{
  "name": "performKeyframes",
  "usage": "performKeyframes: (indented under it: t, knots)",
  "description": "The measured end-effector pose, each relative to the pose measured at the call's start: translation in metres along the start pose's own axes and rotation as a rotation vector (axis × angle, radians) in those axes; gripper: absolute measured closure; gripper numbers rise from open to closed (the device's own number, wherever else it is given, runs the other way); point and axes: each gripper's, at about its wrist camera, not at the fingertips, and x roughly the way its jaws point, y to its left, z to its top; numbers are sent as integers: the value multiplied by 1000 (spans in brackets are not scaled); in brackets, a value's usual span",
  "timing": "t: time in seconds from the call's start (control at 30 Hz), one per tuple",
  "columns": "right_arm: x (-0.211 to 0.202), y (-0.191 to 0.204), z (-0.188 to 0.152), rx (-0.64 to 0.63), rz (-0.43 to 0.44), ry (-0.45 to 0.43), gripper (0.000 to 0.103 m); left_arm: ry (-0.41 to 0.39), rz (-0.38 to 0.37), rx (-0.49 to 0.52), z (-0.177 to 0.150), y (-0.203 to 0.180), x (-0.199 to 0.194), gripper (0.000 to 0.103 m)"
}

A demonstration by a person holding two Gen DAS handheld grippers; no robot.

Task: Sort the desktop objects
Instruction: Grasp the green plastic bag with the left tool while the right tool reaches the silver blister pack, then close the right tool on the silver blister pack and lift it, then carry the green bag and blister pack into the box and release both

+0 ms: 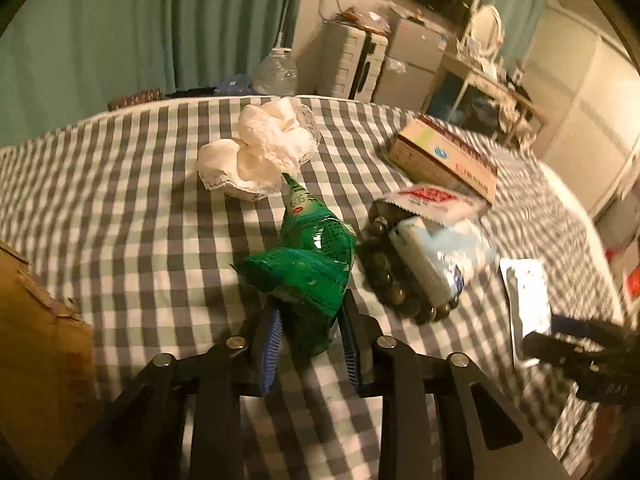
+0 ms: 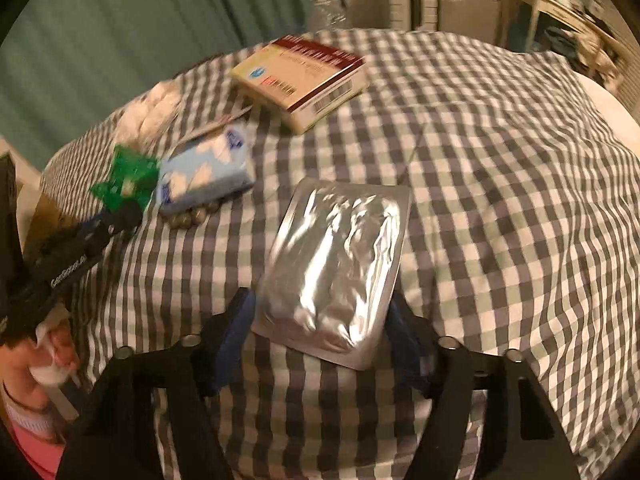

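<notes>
bead bracelet [image 1: 394,276] half buried under tissue pack [image 1: 436,252], box [image 2: 300,80] blurry at 12 o'clock, left gripper [image 1: 308,320] jaws clamped on green packet [image 1: 308,264], right gripper [image 2: 320,320] jaws wide around foil pouch [image 2: 336,264], grip unclear

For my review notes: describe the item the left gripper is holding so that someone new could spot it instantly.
On the checked tablecloth, look just in front of the crumpled white lace cloth and left of the dark bead bracelet. There the left gripper is shut on a crinkled green packet. It is the only glossy green thing there; its neighbours are white, pale blue or silver.
</notes>
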Motion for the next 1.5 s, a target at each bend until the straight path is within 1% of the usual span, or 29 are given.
performKeyframes:
  t: [0.03, 0.1, 0.13, 0.17, 0.2, 0.27, 0.33, 0.37, 0.4, 0.43, 0.47, 0.53, 0.57, 0.67, 0.7, 0.73, 0.8, 0.83, 0.87, 0.93, 1.0, 1.07, 1.13, 1.17, 1.2, 1.27, 1.3, 1.4, 1.5]
  knots:
    - [1, -1, 1, 24, 8, -4, 21, 0, 0, 4, 0, -2, 1, 66]
    - [6, 3, 4, 46, -6, -24, 20, -18, -6, 29, 3, -9, 4, 49]
    - [10, 8, 6, 28, -30, -35, 20, -29, -2, 31, 4, -12, 5, 44]
    - [14, 13, 7, 10, -51, -42, 20, -44, 9, 30, 5, -15, 7, 35]
    - [19, 18, 7, -21, -88, -49, 20, -63, 31, 27, 6, -17, 10, 28]
    - [24, 25, 6, -65, -134, -59, 20, -85, 79, 28, 4, -21, 14, 24]
    - [25, 28, 3, -101, -165, -74, 28, -94, 89, 23, 3, -21, 19, 24]
    - [25, 29, 3, -111, -167, -78, 29, -96, 86, 17, 3, -20, 20, 24]
    - [24, 29, 3, -115, -165, -78, 29, -107, 79, 10, 4, -20, 21, 30]
    - [24, 27, 3, -110, -156, -76, 30, -118, 80, 6, 4, -19, 21, 42]
    - [23, 25, 3, -105, -150, -75, 31, -112, 71, -2, 5, -19, 22, 70]
    - [20, 23, 1, -106, -145, -70, 32, -118, 48, -23, -7, -6, 17, 72]
    - [19, 22, 0, -106, -141, -64, 32, -122, 46, -29, -7, -5, 16, 74]
    - [9, 17, -4, -90, -131, -50, 33, -105, 66, -19, -14, -3, 7, 75]
    - [6, 17, -5, -85, -126, -48, 33, -101, 80, -17, -18, -5, 1, 75]
    - [-4, 13, -10, -78, -124, -51, 33, -93, 79, -17, -23, -8, -6, 75]
    - [-20, 13, -18, -79, -129, -63, 33, -66, 59, -28, -34, -14, -22, 75]
    - [-32, 12, -21, -75, -129, -75, 33, -34, 37, -15, -38, -19, -28, 75]
    - [-41, 11, -25, -71, -125, -81, 33, -10, 35, 2, -42, -24, -35, 75]
    - [-56, 10, -34, -56, -126, -94, 33, 15, 41, 8, -48, -30, -51, 75]
    - [-68, 12, -44, -51, -119, -89, 33, 26, 16, 2, -55, -39, -71, 75]
    - [-83, 13, -61, -45, -115, -86, 33, 17, -10, 23, -63, -52, -102, 75]
    - [-98, 18, -78, -45, -120, -80, 33, 1, -11, 53, -71, -60, -129, 75]
    - [-102, 18, -85, -41, -117, -75, 33, -6, -14, 62, -70, -64, -141, 75]
    - [-109, 18, -93, -36, -111, -72, 33, -27, -18, 57, -67, -64, -160, 75]
    - [-126, 21, -106, -26, -98, -77, 33, -53, -27, 50, -65, -62, -187, 75]
    - [-136, 20, -109, -28, -100, -85, 33, -78, -15, 56, -61, -61, -207, 75]
    - [-172, 37, -110, -60, -98, -156, 33, -121, 29, 75, -56, -57, -249, 75]
    - [-211, 62, -106, -97, -76, -243, 33, -158, 40, 103, -54, -47, -296, 75]
